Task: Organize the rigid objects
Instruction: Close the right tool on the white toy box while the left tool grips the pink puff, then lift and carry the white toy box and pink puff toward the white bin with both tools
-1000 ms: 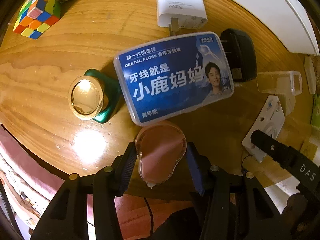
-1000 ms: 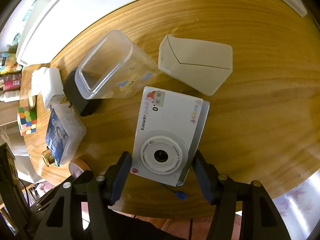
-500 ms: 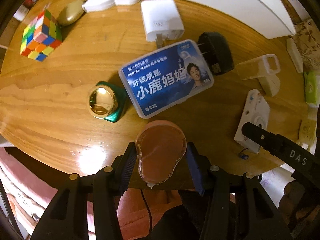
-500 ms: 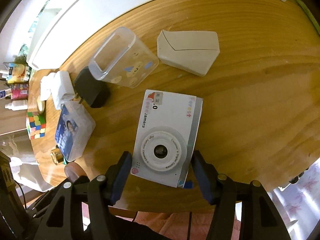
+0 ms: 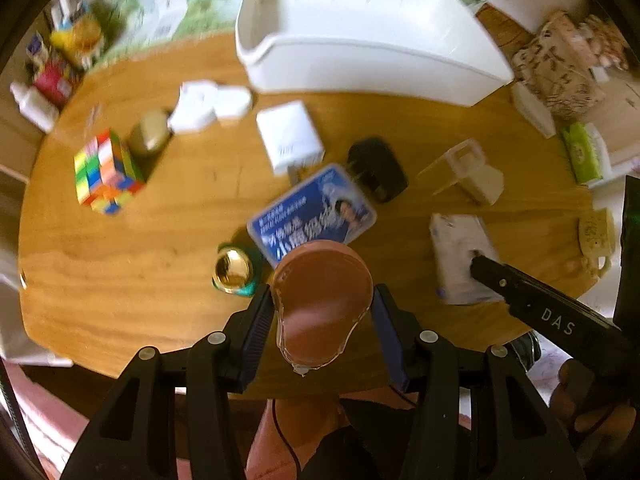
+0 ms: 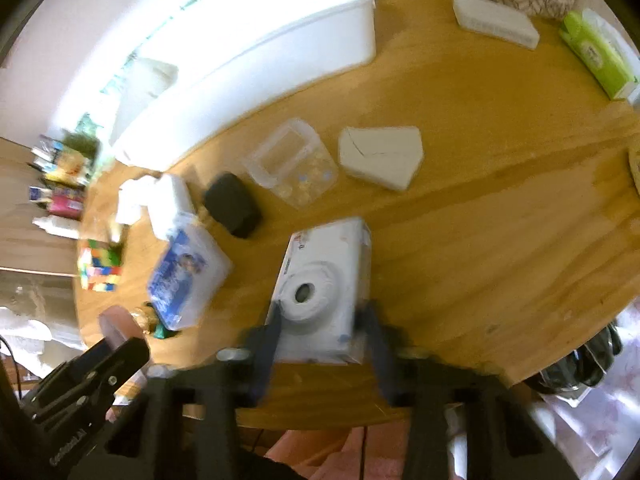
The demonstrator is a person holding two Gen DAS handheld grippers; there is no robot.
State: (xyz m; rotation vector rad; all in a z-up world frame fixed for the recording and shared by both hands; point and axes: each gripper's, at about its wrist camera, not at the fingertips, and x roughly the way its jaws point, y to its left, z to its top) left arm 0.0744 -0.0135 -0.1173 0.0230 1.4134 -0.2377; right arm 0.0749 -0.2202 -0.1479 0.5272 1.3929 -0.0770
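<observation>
Both grippers had come up off the round wooden worktop, and each one carried something. The left gripper was closed around a brown plastic case with a see-through edge, and the case sat snug between the two fingers. A second earlier that case was low, just in front of the blue dental floss box. Now it hung higher, and much more of the worktop showed below it. The right gripper held the white toy camera by its sides, lens facing up. It had been flat on the wood a moment before, and now its near end looked lifted, though the picture was blurry. The big white bin stood at the far edge of the worktop, and I think both things were headed there. Left behind were the floss box, the little green bottle with the gold cap, the Rubik's cube, the white charger, the black plug and the clear plastic cup lying on its side. So two things were picked up and many more still waited.
</observation>
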